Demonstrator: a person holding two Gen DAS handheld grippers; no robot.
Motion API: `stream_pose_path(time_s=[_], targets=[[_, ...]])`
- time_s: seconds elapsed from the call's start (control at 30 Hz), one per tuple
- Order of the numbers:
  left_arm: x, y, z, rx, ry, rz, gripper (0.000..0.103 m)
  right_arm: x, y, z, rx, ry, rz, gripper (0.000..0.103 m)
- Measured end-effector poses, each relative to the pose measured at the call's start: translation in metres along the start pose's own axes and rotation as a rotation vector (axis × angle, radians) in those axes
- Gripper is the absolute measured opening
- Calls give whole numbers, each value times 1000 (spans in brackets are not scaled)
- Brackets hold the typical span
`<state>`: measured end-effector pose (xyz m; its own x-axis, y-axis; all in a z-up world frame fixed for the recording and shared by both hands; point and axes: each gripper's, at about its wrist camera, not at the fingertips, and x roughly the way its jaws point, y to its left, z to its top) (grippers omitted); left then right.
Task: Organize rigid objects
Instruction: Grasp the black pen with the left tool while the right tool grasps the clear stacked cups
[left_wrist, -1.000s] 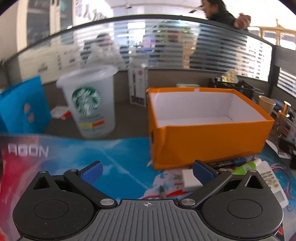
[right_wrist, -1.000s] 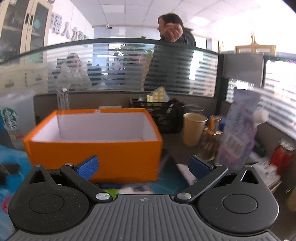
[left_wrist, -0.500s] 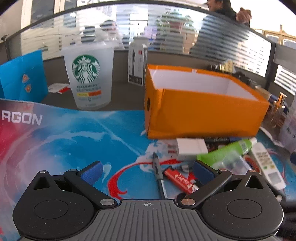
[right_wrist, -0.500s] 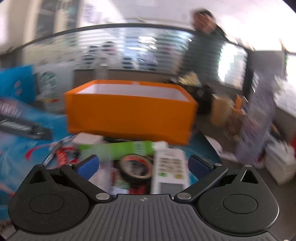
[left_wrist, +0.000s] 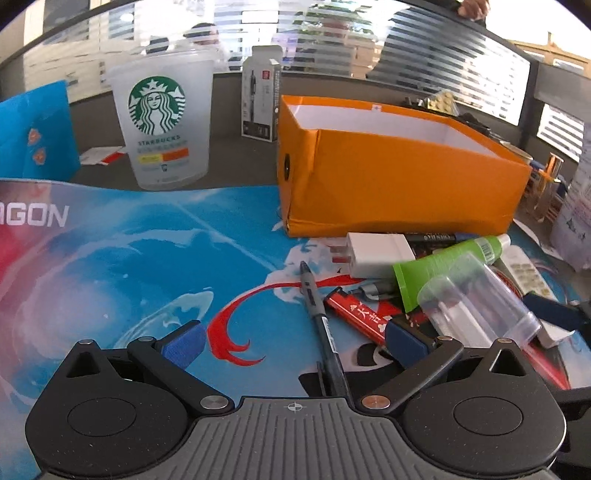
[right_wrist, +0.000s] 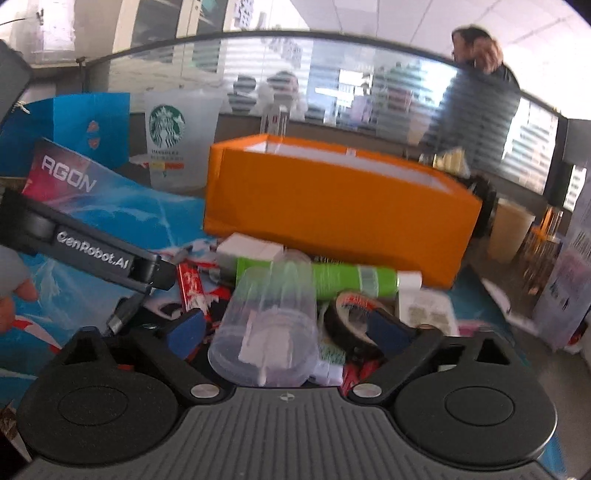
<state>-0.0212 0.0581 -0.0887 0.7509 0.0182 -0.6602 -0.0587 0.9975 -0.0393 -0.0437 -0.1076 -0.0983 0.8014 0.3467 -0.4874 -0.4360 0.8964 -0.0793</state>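
Note:
An open orange box (left_wrist: 399, 177) (right_wrist: 332, 206) stands on the printed mat. In front of it lies a heap: a white charger (left_wrist: 376, 253), a green tube (left_wrist: 443, 262) (right_wrist: 343, 278), a clear plastic cup on its side (left_wrist: 476, 299) (right_wrist: 273, 325), a red bar (left_wrist: 358, 317), a black pen (left_wrist: 317, 314), a tape roll (right_wrist: 351, 317) and a white remote (left_wrist: 524, 269). My left gripper (left_wrist: 295, 341) is open low over the mat, the pen between its fingers. My right gripper (right_wrist: 286, 330) is open with the clear cup between its fingers.
A Starbucks cup (left_wrist: 162, 122) and a pen carton (left_wrist: 260, 99) stand behind the mat, a blue bag (left_wrist: 33, 136) at far left. The left gripper's body (right_wrist: 92, 251) crosses the right wrist view. A paper cup (right_wrist: 509, 229) and clutter sit at right.
Both grippers have dropped and tilted down toward the heap. The right one has swung left, and the clear cup now sits between its fingers. Both stayed open.

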Motion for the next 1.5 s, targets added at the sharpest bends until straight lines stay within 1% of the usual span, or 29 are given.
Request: stream_pose_path(time_s=[0.03, 0.1, 0.2, 0.23, 0.27, 0.33, 0.67, 0.73, 0.77, 0.8, 0.83, 0.87, 0.97, 1.0, 1.03, 1.1, 1.17, 1.33, 1.4, 1.5], targets=[[1, -1, -1, 8, 5, 0, 103, 2, -1, -1, 9, 9, 15, 77], [3, -2, -3, 22, 19, -15, 103, 5, -3, -3, 27, 33, 38, 65], [8, -6, -7, 45, 40, -21, 103, 5, -7, -4, 34, 29, 55, 62], [11, -7, -8, 52, 59, -24, 103, 5, -7, -4, 37, 26, 60, 61], [11, -8, -9, 67, 57, -17, 103, 3, -7, -4, 36, 22, 66, 56], [11, -12, -11, 90, 54, -10, 103, 0, -7, -6, 36, 22, 61, 56], [10, -11, -14, 91, 28, -23, 102, -4, -11, -6, 53, 18, 55, 56], [8, -12, -14, 105, 14, -37, 94, -4, -10, -6, 52, 19, 55, 56], [7, -14, -13, 115, 3, -46, 81, -3, -10, -6, 50, 19, 53, 56], [5, -16, -13, 126, -6, -55, 61, -3, -10, -7, 51, 20, 52, 56], [4, -18, -12, 139, -13, -67, 48, -3, -10, -6, 50, 20, 52, 56], [3, -20, -12, 152, -16, -77, 45, -3, -11, -6, 49, 20, 52, 57], [3, -22, -12, 165, -22, -95, 31, -5, -11, -6, 50, 19, 54, 56], [2, -22, -12, 171, -25, -93, 17, -5, -11, -7, 51, 15, 55, 56], [2, -23, -12, 177, -27, -89, 13, -6, -11, -6, 50, 13, 54, 56], [2, -22, -12, 182, -28, -81, 8, -8, -9, -5, 38, 9, 49, 56], [1, -19, -12, 167, -21, -80, 8, -9, -6, -5, 21, 11, 42, 56], [-2, -18, -13, 181, -20, -77, 7, -8, -7, -5, 22, 20, 38, 56], [-5, -16, -13, 175, -28, -76, 7, -12, -8, -4, 34, -5, 39, 56], [-15, -12, -8, 171, -69, -68, 7, -21, -10, 2, 35, -52, 19, 56]])
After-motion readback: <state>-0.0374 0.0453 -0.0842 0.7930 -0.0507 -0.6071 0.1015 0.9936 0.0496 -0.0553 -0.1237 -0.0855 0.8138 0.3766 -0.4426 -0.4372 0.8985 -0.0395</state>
